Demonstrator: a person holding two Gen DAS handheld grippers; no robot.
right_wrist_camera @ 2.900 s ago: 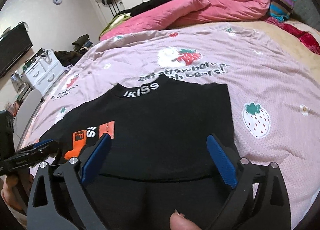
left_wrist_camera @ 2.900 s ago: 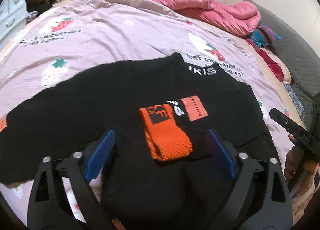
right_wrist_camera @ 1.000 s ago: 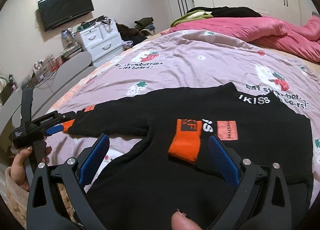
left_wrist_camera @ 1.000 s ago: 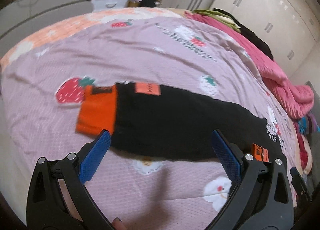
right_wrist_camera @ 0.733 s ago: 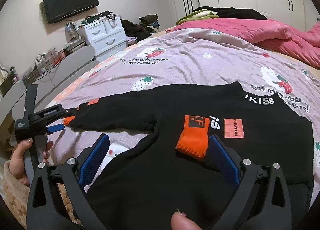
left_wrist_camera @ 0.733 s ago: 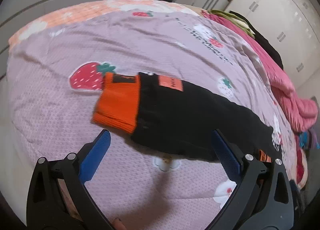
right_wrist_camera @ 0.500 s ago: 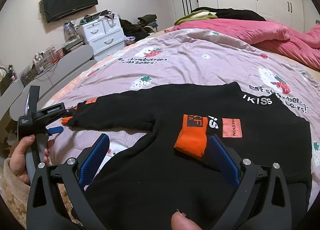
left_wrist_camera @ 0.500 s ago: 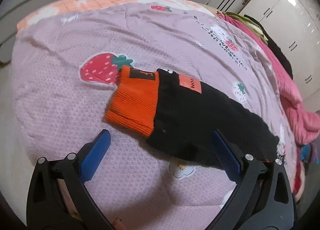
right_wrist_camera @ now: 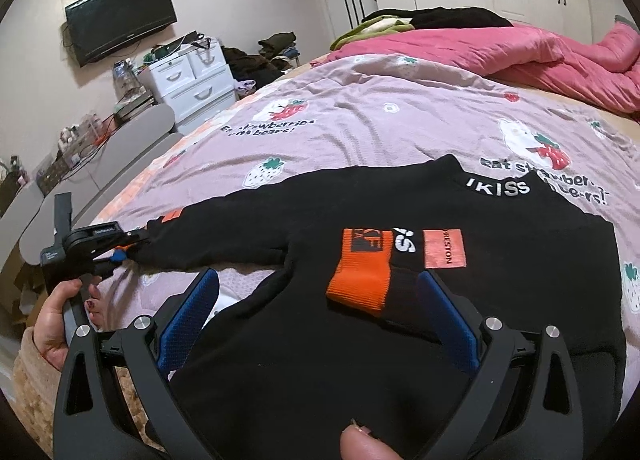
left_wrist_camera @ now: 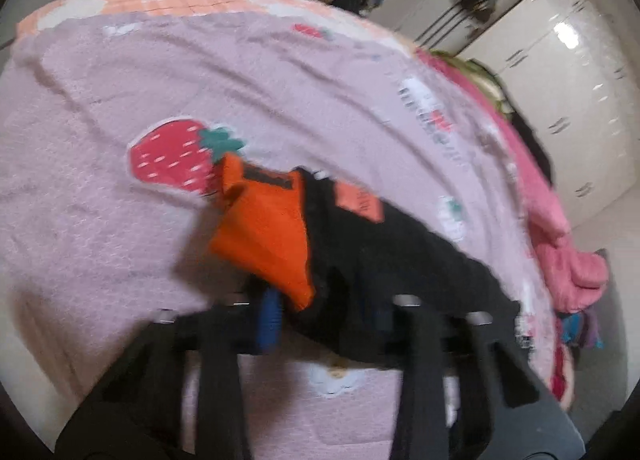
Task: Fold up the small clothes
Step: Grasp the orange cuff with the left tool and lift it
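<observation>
A black sweater [right_wrist_camera: 400, 340] with orange cuffs lies flat on the bed. One sleeve is folded across its body, with that orange cuff [right_wrist_camera: 360, 280] on top. The other sleeve [right_wrist_camera: 224, 236] stretches out to the left. My left gripper [left_wrist_camera: 324, 316] is shut on that sleeve's end by its orange cuff [left_wrist_camera: 264, 236], which is lifted a little; it also shows in the right wrist view [right_wrist_camera: 120, 252]. My right gripper [right_wrist_camera: 316, 316] is open and empty, low over the sweater's body, with the folded cuff between its fingers.
The bed has a mauve strawberry-print sheet [right_wrist_camera: 380, 119]. A pink quilt [right_wrist_camera: 500, 51] is bunched at the far side. White drawers [right_wrist_camera: 192, 83] and a grey footboard [right_wrist_camera: 100, 167] stand past the bed's left edge.
My left gripper moved in on the outstretched sleeve's end and closed on it by the orange cuff, which has lifted and bunched. My right gripper has barely moved and stays open.
</observation>
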